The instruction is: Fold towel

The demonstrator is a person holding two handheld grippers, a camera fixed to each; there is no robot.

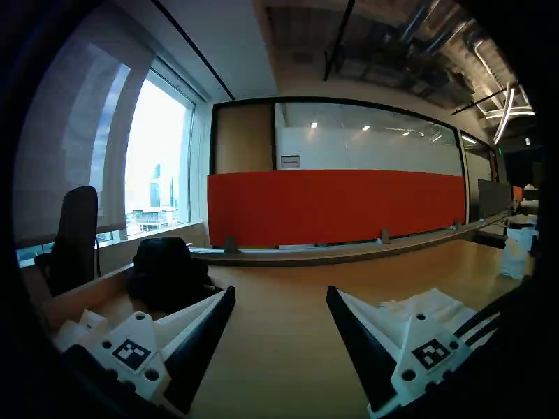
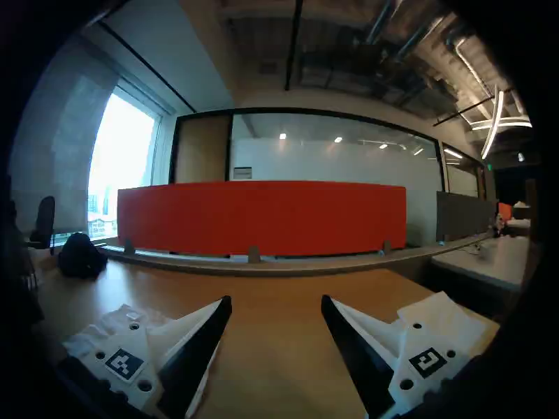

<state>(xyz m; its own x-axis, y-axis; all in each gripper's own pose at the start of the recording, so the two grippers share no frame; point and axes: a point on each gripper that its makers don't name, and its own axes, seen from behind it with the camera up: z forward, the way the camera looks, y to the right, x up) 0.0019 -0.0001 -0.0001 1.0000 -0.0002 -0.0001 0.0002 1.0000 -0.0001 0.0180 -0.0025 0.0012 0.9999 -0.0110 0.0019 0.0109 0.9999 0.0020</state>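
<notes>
The left gripper (image 1: 279, 290) hangs low over the desk (image 1: 279, 356), its fingers spread wide with nothing between them, just bare wood in the gap. The right gripper (image 2: 276, 299) is the same, fingers well apart and holding nothing.

The towel (image 1: 426, 304) appears to be the rumpled white cloth on the desk just outside the left gripper's right finger. In the right gripper view what looks like the same towel (image 2: 115, 318) lies just outside that gripper's left finger. By that reading it sits between the two grippers, to the inner side of each and not straight ahead of either.

The fingers hide much of it, so I cannot tell its long axis or which gripper is nearer. Each gripper probably has to swing inward and dip before it can pinch an edge. A black bag (image 1: 164, 269) sits beyond the left gripper's left finger, well apart from the cloth.
</notes>
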